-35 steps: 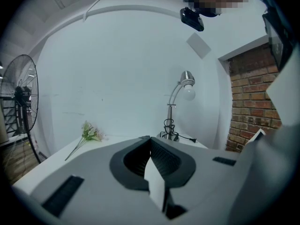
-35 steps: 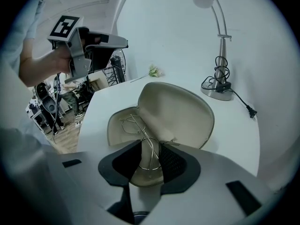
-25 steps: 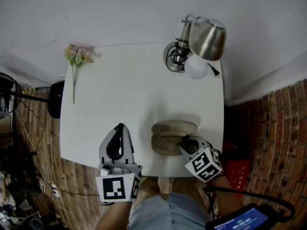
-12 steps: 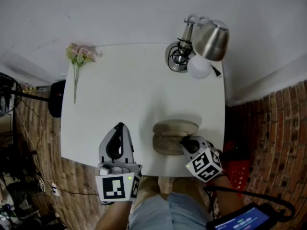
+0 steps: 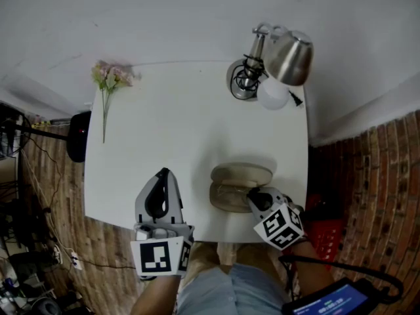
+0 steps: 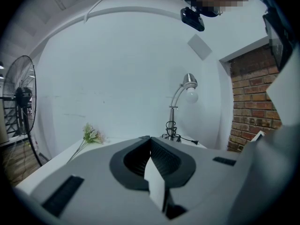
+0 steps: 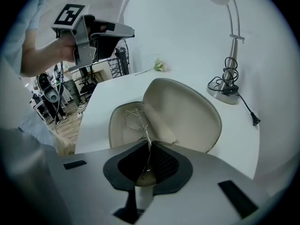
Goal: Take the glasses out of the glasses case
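Note:
The beige glasses case (image 5: 237,176) lies open near the table's front edge, its lid (image 7: 183,110) folded back. Thin wire-rimmed glasses (image 7: 135,120) rest in its lower half. My right gripper (image 5: 253,196) points steeply down into the case. Its jaws have just been closing, and in the right gripper view they (image 7: 149,145) pinch the glasses' thin metal frame between their tips. My left gripper (image 5: 164,173) hovers over the table left of the case. It is shut with nothing in it (image 6: 150,138).
A chrome desk lamp (image 5: 283,52) with a coiled cord stands at the white table's (image 5: 184,123) far right corner. A small bunch of flowers (image 5: 109,77) lies at the far left corner. Brick flooring, a fan (image 6: 18,102) and cables surround the table.
Both grippers stay where they were; the head view has only shifted slightly.

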`<state>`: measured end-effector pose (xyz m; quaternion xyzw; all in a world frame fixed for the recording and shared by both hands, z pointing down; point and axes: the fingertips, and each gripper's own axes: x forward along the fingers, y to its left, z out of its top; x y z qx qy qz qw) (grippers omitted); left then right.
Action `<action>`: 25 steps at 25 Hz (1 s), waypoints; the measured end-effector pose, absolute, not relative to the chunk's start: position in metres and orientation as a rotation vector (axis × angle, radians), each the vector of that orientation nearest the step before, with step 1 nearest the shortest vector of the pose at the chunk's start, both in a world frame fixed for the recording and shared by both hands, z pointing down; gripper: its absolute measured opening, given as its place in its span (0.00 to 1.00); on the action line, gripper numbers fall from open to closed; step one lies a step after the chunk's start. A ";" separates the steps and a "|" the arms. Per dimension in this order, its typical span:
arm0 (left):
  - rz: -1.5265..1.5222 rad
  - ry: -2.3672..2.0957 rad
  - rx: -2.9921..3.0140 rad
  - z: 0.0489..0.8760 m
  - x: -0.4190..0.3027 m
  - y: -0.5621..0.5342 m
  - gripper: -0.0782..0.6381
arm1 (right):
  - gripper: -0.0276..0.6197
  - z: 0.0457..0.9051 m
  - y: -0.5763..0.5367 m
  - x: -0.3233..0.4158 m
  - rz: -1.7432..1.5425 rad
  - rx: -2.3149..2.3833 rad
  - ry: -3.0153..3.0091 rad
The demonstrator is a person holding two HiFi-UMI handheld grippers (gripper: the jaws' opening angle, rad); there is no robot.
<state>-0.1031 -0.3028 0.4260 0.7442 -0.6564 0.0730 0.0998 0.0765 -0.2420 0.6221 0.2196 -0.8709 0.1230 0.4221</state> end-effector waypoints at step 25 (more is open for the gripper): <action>0.195 -1.948 2.242 0.415 -0.098 -0.310 0.12 | 0.09 0.599 -0.266 0.075 0.233 0.667 -2.237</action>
